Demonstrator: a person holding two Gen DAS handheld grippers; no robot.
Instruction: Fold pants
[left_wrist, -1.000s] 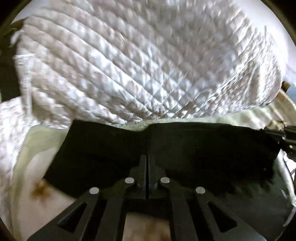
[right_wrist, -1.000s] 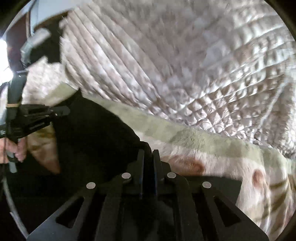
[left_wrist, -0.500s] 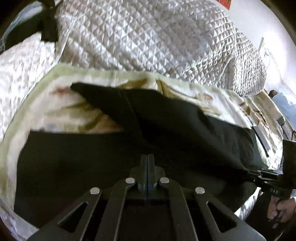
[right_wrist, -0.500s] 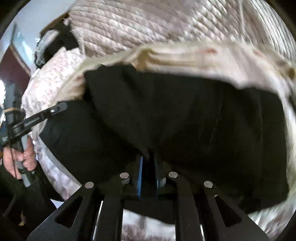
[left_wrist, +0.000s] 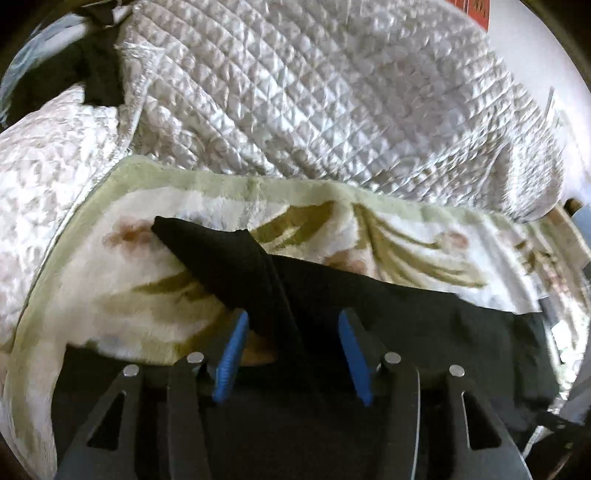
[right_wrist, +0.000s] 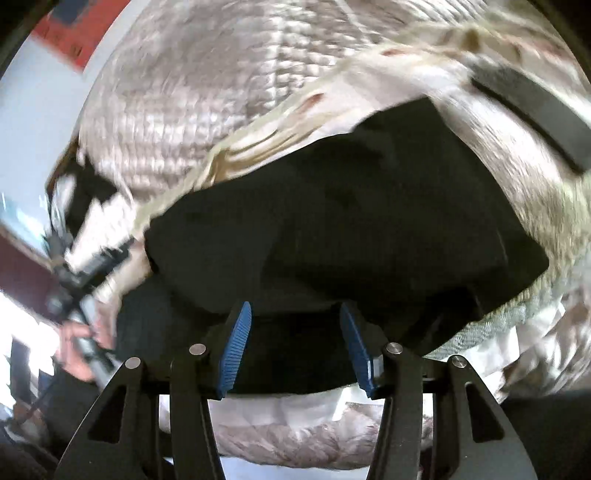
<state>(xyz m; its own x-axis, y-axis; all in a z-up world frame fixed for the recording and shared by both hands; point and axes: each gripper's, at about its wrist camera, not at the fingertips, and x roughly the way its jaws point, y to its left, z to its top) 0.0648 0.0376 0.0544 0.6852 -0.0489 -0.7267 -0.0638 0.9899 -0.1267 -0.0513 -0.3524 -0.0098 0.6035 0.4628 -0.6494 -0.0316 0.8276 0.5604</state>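
The left tool (left_wrist: 291, 350) has its jaws opening, blue pads clear of the black pants (left_wrist: 388, 314) that lie between them on a floral blanket (left_wrist: 122, 291). A white quilt (left_wrist: 314, 96) rises behind it.

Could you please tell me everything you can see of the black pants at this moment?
The black pants are plain, matte dark fabric, lying folded on a cream floral blanket over a quilted white cover. One corner flap juts out across the blanket. Both the left gripper and right gripper are opening, their blue pads apart around the near edge without pinching it.
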